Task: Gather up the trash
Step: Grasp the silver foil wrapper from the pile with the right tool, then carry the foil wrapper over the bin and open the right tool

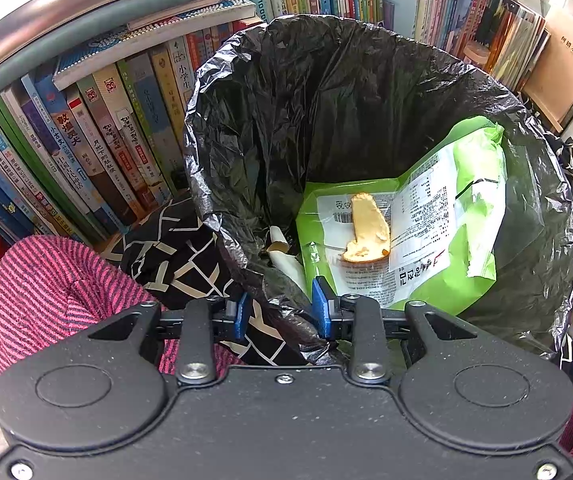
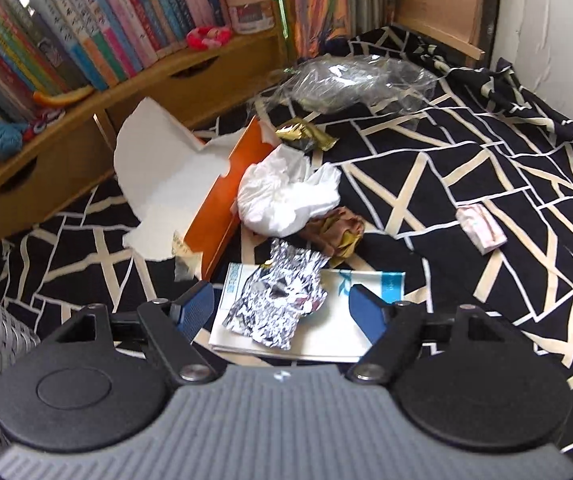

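A bin lined with a black bag (image 1: 326, 92) fills the left wrist view. Inside lie a green snack packet (image 1: 438, 220), a yellowish food scrap (image 1: 368, 232) and a pale paper roll (image 1: 282, 252). My left gripper (image 1: 281, 315) straddles the bin's near rim, its blue pads apart, with bag film and a gap between them. My right gripper (image 2: 282, 308) is open just above crumpled foil (image 2: 278, 300) lying on a booklet (image 2: 326, 328). Beyond it are a white tissue wad (image 2: 286, 196), brown-gold wrappers (image 2: 338, 228), an orange box (image 2: 222, 200), torn white paper (image 2: 158, 168), a gold wrapper (image 2: 306, 136) and clear plastic (image 2: 350, 80).
Everything rests on a black sheet with cream lines (image 2: 486, 160). A small pink packet (image 2: 480, 226) lies to the right. Bookshelves (image 1: 86, 140) stand behind the bin, and a wooden shelf (image 2: 86, 120) with books borders the litter. A striped red cushion (image 1: 54, 280) sits left of the bin.
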`<act>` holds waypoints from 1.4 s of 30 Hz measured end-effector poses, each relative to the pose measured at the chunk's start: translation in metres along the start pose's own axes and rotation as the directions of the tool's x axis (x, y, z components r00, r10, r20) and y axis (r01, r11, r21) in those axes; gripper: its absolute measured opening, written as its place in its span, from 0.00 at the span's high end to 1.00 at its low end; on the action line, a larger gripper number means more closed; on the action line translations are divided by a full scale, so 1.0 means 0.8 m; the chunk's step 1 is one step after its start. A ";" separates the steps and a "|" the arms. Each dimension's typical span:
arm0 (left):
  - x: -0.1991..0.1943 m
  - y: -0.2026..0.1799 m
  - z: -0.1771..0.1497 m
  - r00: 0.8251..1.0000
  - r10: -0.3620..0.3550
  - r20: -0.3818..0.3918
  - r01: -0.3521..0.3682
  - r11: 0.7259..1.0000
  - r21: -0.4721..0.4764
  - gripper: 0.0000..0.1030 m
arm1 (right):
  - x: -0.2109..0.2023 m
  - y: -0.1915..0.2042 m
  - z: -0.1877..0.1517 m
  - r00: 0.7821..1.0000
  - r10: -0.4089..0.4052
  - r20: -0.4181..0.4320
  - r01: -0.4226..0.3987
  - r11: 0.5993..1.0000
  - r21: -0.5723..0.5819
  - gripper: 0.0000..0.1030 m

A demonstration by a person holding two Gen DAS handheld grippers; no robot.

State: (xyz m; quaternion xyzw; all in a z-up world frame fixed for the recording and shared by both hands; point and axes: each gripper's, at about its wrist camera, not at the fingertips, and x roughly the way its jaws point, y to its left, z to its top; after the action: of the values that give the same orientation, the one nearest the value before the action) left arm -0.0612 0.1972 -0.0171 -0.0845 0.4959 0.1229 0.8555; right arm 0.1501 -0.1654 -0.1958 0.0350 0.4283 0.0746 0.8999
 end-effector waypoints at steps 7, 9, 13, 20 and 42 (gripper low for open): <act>0.001 -0.001 0.001 1.000 0.003 -0.002 -0.003 1.000 0.002 0.71 | 0.005 0.016 -0.009 0.999 0.011 -0.041 -0.015 0.996 -0.090 0.53; 0.001 -0.001 0.001 1.000 0.003 -0.002 -0.003 1.000 0.002 0.71 | 0.004 0.019 -0.008 0.999 0.014 -0.046 -0.018 0.995 -0.095 0.66; 0.001 -0.001 0.001 1.000 0.003 -0.002 -0.003 1.000 0.001 0.71 | -0.003 0.027 -0.005 0.999 0.006 -0.043 -0.011 0.993 -0.114 0.81; 0.001 -0.001 0.001 1.000 0.003 -0.002 -0.003 1.000 0.001 0.71 | -0.019 0.038 0.007 1.000 0.001 -0.027 -0.004 0.994 -0.112 0.86; 0.002 -0.002 0.001 1.000 0.008 -0.003 -0.008 1.000 0.002 0.71 | -0.183 0.072 0.074 0.917 0.264 0.299 -0.242 0.964 -0.112 0.88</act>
State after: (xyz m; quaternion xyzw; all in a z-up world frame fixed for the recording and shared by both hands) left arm -0.0593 0.1961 -0.0179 -0.0821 0.4977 0.1256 0.8543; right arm 0.0993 -0.1328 -0.0391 0.0687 0.2702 0.1993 0.9394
